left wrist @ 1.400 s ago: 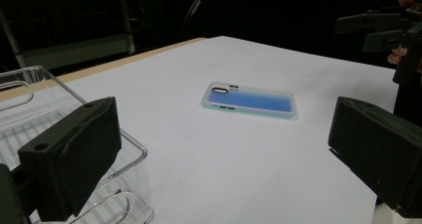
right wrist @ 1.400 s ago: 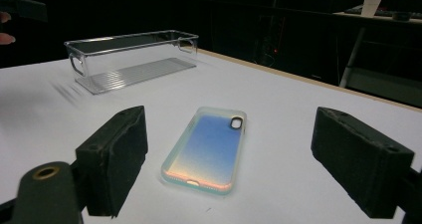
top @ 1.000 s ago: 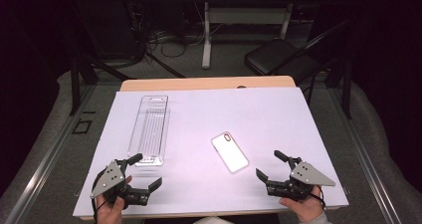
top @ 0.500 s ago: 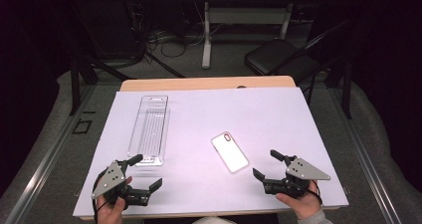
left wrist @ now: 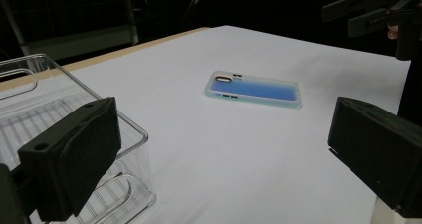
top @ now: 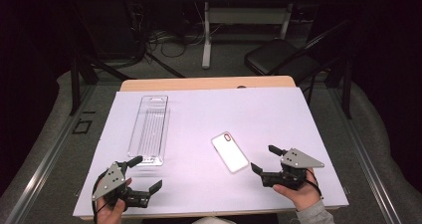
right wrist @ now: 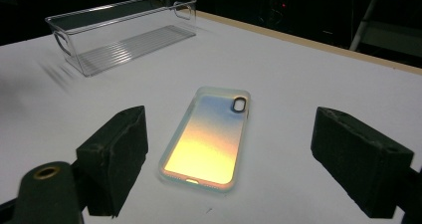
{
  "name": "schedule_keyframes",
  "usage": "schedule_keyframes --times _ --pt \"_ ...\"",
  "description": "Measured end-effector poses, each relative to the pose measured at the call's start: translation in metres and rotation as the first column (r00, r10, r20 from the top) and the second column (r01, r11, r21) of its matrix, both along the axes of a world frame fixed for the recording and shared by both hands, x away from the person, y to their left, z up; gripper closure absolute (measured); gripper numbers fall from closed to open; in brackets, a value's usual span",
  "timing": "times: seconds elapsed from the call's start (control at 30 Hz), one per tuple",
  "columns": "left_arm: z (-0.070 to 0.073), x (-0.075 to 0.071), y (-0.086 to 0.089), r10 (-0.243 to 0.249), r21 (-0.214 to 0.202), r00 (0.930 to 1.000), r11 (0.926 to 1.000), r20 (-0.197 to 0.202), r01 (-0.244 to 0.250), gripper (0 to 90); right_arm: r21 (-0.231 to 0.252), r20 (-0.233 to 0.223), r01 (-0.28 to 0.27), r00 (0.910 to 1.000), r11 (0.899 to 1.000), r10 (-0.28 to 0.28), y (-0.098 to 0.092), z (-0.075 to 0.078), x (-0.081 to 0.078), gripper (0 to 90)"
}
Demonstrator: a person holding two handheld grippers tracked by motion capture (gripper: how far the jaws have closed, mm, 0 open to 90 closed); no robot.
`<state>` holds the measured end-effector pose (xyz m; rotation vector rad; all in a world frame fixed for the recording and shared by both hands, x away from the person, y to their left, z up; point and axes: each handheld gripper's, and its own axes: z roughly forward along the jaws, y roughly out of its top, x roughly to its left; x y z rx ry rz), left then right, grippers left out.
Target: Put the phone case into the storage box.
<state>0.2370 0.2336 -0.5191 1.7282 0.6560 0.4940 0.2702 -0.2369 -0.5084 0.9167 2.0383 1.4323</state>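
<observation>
A dark room surrounds a table (top: 209, 82) with a pale wooden top, most of it covered by a smooth, matte white sheet (top: 259, 119). Beyond the table's far edge are cables on a grey floor and a black folding chair (top: 278, 59).

Everything below is placed relative to the phone case (top: 229, 152), which lies flat on the sheet toward the near right of its middle. It is a thin rounded rectangle of frosted, translucent plastic with a small oval camera cut-out at its far end. Its glossy surface shimmers blue in the left gripper view (left wrist: 254, 89) and yellow fading to blue in the right gripper view (right wrist: 209, 137).

Well to the left of the case, at the sheet's near edge, a hand holds the left gripper (top: 144, 176). Its two blocky black jaws stand wide apart with nothing between them.

Left of the case and farther back sits a long, narrow bin (top: 149, 129) of clear hard plastic, with upright walls, rounded corners, a ribbed floor and a handle cut-out at each end. It is empty. Its near end is just beyond the left gripper.

Just to the right of the case, a hand holds the right gripper (top: 263, 159), topped by a grey three-cornered plate. Its black, rough-textured jaws are spread wide and point at the case without touching it; in the right gripper view the case lies framed between them.
</observation>
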Motion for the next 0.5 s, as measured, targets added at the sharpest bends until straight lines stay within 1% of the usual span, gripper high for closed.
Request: schedule_keyframes --times 0.1,0.23,0.27,0.4,0.5 --pt "0.000 0.000 0.000 0.008 -0.003 1.0000 1.0000 -0.002 -0.008 0.4 -0.017 -0.002 0.000 1.0000 1.000 0.000 0.001 0.004 0.004 14.5" --pt "0.000 0.000 0.000 0.010 -0.003 1.0000 0.9999 -0.002 -0.010 0.4 -0.021 -0.013 -0.005 0.9999 1.000 0.005 0.002 0.007 0.007 14.6" --pt "0.000 0.000 0.000 0.007 -0.002 1.0000 1.0000 -0.003 -0.007 0.4 -0.026 -0.026 -0.012 0.9996 1.000 0.011 0.004 0.009 0.010 14.6" --pt "0.000 0.001 0.000 0.000 0.000 1.0000 1.0000 -0.004 0.000 0.4 -0.033 -0.045 -0.012 0.9989 0.999 0.011 0.006 0.011 0.014 14.5" --pt "0.000 0.001 0.000 -0.002 0.001 1.0000 1.0000 -0.004 0.002 0.4 -0.045 -0.080 -0.007 0.9968 0.999 0.003 0.008 0.014 0.017 14.4"
